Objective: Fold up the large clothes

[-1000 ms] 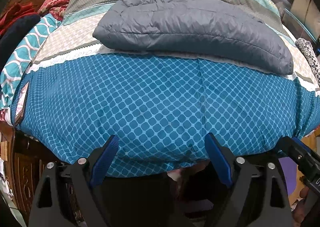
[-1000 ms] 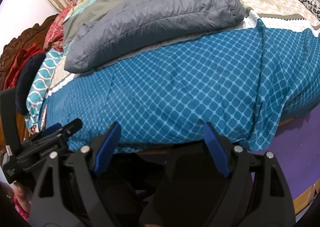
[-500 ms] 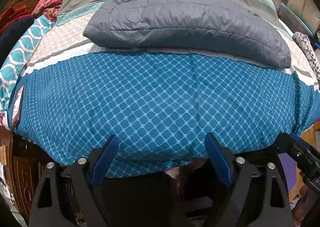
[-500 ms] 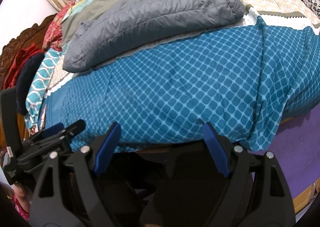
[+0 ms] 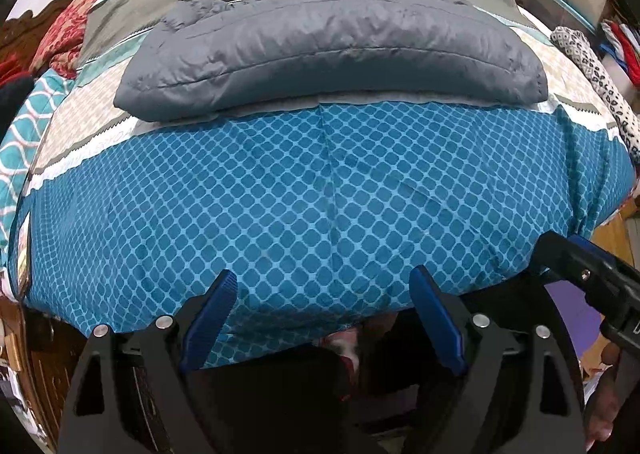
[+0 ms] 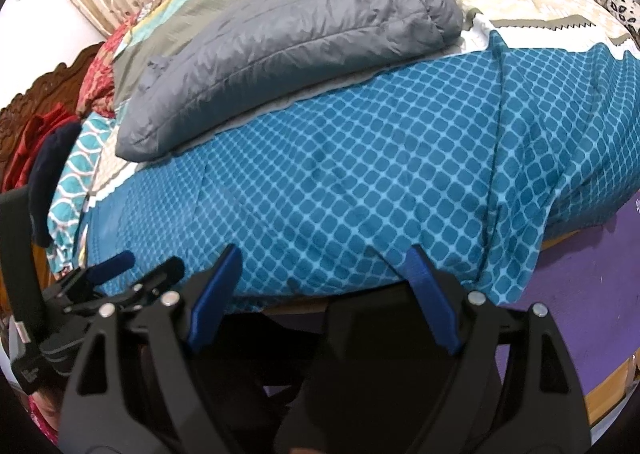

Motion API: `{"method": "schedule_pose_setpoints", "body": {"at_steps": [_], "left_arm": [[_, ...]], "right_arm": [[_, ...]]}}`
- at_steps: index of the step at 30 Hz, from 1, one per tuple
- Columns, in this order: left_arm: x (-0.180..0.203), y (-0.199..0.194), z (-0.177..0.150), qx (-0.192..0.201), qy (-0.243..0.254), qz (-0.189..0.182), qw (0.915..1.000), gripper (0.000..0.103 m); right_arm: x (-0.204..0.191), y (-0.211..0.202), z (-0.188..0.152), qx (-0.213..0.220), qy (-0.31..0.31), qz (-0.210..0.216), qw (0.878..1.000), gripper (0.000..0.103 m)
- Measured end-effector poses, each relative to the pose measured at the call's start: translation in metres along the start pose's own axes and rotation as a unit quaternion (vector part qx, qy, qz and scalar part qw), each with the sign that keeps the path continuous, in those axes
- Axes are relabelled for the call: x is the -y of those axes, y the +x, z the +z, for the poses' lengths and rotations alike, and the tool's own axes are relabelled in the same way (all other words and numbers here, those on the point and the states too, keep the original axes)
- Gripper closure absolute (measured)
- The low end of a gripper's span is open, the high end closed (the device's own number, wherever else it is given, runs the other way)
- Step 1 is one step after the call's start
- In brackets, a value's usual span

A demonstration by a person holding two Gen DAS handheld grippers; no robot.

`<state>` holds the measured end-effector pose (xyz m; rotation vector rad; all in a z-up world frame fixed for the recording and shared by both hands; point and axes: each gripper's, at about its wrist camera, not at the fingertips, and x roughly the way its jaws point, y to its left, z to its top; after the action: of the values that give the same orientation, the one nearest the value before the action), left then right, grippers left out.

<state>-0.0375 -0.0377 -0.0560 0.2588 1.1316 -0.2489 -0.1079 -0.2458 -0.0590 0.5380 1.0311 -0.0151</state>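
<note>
A grey quilted puffer jacket [image 5: 328, 50] lies folded into a long bundle across the bed, beyond the blue patterned band of the bedsheet [image 5: 312, 206]. It also shows in the right wrist view [image 6: 288, 50]. My left gripper [image 5: 322, 290] is open and empty at the bed's near edge, well short of the jacket. My right gripper [image 6: 320, 266] is open and empty, also at the near edge. Each gripper shows in the other's view, the right one [image 5: 596, 286] and the left one [image 6: 120, 278].
The bedsheet hangs over the near edge. A black-and-white patterned cloth [image 5: 596, 74] lies at the right of the bed. Red and dark clothes [image 6: 44, 158] sit by the carved wooden headboard at left. A purple floor mat [image 6: 580, 282] lies below right.
Both grippers have moved a little forward toward the bed; the jacket looks closer and larger. Both stay open and empty.
</note>
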Motion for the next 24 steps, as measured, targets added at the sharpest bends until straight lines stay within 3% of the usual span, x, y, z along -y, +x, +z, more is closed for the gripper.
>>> {"method": "schedule_pose_setpoints", "body": {"at_steps": [10, 24], "left_arm": [[-0.004, 0.011, 0.002, -0.017, -0.003, -0.003, 0.9999, 0.041], [-0.012, -0.006, 0.001, 0.007, -0.015, 0.009, 0.9998, 0.041]], "right_arm": [[0.002, 0.004, 0.001, -0.009, 0.001, 0.002, 1.000, 0.023], [-0.004, 0.000, 0.003, 0.003, -0.008, -0.002, 1.000, 0.023]]}}
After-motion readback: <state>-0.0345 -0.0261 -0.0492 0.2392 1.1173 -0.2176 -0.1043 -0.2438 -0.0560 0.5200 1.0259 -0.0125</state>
